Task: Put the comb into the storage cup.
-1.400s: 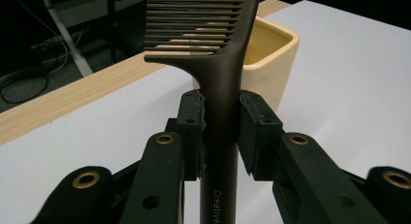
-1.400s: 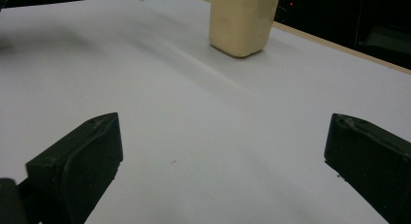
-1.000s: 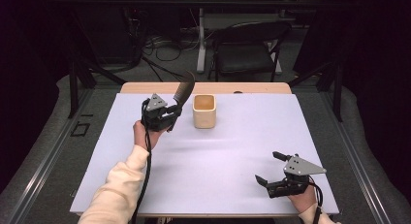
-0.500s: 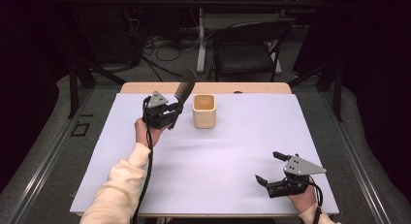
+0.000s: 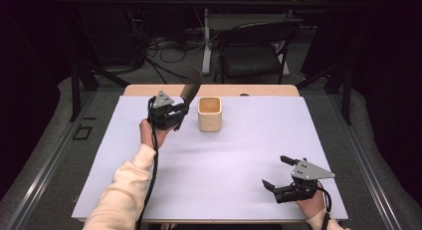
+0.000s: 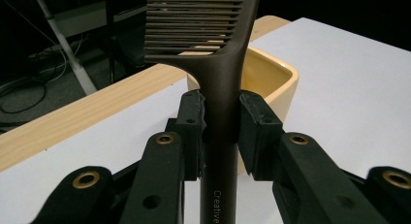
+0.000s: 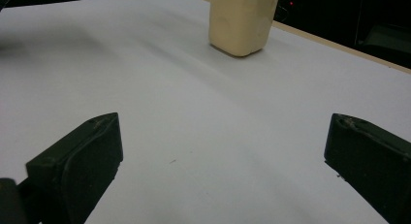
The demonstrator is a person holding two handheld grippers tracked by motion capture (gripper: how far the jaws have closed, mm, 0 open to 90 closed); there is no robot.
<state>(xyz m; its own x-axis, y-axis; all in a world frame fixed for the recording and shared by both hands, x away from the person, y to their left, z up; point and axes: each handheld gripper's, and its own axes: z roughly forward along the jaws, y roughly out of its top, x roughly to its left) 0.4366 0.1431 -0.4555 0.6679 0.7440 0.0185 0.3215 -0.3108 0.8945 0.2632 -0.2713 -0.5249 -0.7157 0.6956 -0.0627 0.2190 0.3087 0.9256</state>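
Your left gripper [image 5: 175, 112] holds a dark brown comb [image 6: 220, 78] by its handle, pads pressed on either side just below the toothed head. In the high view the comb [image 5: 191, 89] rises tilted up and away from your hand, its head near the far wooden edge of the table [image 5: 149, 90]. Just beside it, to the right, a cream square-sided cup [image 5: 209, 114] stands upright on the white table cover [image 5: 229, 160], apart from the gripper. In the left gripper view the cup [image 6: 271, 76] sits directly behind the comb's handle; whether the comb's tip is over the rim or short of it is hard to judge from this angle. Small pale lettering runs along the handle's lower end.

Your right gripper [image 5: 274, 173] rests low at the near right of the table cover, jaws spread wide with nothing between them. In the right gripper view its jaws frame bare cover, with the cup [image 7: 242, 20] well apart beyond.
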